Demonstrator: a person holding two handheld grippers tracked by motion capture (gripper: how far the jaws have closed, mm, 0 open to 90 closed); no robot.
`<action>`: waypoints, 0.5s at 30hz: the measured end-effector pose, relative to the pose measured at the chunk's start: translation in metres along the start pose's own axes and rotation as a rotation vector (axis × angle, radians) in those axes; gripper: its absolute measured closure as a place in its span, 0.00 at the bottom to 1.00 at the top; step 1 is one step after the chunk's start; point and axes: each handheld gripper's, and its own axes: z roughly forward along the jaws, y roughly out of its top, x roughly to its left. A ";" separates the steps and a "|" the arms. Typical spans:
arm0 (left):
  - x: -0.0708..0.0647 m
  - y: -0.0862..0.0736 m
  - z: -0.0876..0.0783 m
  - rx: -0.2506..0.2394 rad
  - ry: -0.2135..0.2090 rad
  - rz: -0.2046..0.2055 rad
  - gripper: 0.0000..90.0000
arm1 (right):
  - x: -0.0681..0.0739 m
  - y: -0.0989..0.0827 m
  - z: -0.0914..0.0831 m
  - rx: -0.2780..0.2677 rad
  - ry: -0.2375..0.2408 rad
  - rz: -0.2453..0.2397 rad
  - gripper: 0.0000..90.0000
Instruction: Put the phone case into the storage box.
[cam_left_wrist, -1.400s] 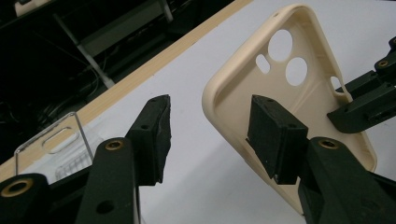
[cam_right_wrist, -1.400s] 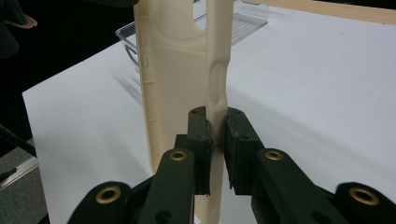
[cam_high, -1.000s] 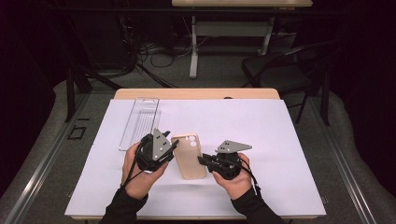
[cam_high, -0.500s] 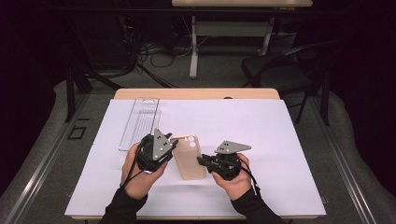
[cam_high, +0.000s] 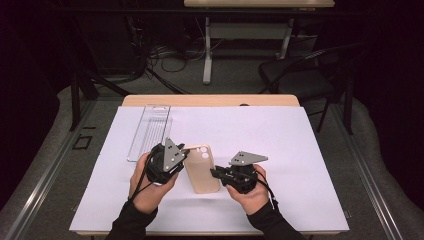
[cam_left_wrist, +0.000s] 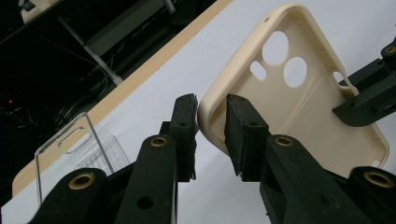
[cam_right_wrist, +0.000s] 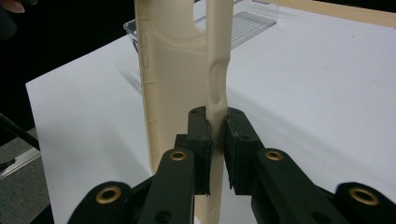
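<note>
Two grippers grasp one beige phone case (cam_high: 202, 169) from opposite sides. In the left gripper view, the left gripper (cam_left_wrist: 211, 122) has its jaws set one outside and one inside the case's side wall near a corner; whether they press firmly cannot be told, as a thin gap shows at the inner jaw. In the right gripper view, the right gripper (cam_right_wrist: 215, 135) is clenched on the opposite side wall, and the soft rim buckles inward just above the jaws, which suggests real pinch force on a pliable material.

Held so, the case sits between the hands with its open cavity and camera cut-outs facing up, at the near-middle of the counter (cam_high: 300, 150); whether it rests on the white surface or is lifted just clear cannot be told. Judgement: gripping opposing walls steadies a flexible shell and would permit spreading or flexing it.

One clear plastic case (cam_high: 149, 131) lies flat, well apart at the far left, likely the item awaiting attention.
</note>
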 end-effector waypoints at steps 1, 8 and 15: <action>0.000 0.000 0.000 0.001 0.000 0.001 0.82 | 0.000 0.000 0.000 0.001 0.000 0.002 0.91; -0.001 0.000 0.000 0.004 0.005 0.013 0.83 | 0.000 0.000 0.000 0.002 0.000 -0.003 0.91; -0.001 0.000 0.000 0.011 0.003 0.029 0.84 | 0.000 0.000 0.001 0.007 0.004 -0.003 0.91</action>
